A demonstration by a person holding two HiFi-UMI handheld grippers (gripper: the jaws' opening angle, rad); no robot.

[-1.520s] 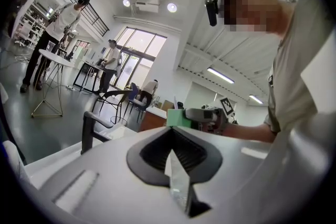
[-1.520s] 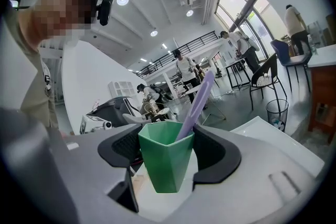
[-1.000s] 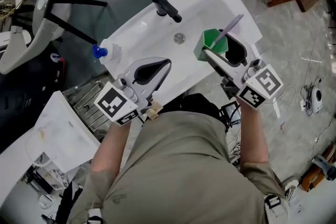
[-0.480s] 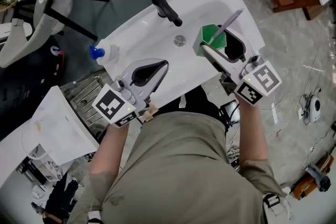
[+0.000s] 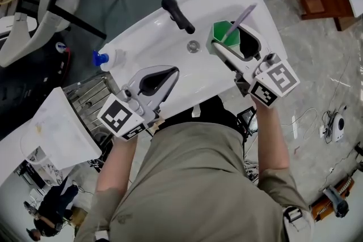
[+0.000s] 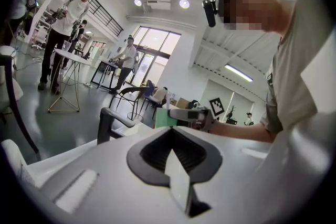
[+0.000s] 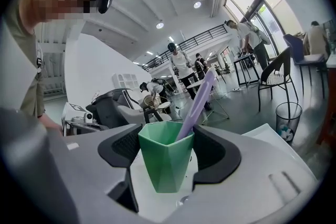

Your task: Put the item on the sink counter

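Over the sink basin: your right tongs clamp a green cup, one pad on each side wall, so it stands upright.
Cup contents: a purple stick leans out over the rim. The level hold is probably what stops it sliding out.
Cup position: at the right part of the basin, just right of the drain and nearer you than the black tap. I cannot tell whether its base touches the porcelain.
Left tongs: closed together on nothing, held over the near edge of the sink, well apart from the cup and seemingly parked out of its way.
Desk: the flat white surround of the basin. A white bottle with a blue cap stands at its left end.
Step in hand: the cup looks not yet set on the desk.
Next move: carry it to a flat strip and seat the whole base before you open.
Risk: a base half over the basin edge could tip.
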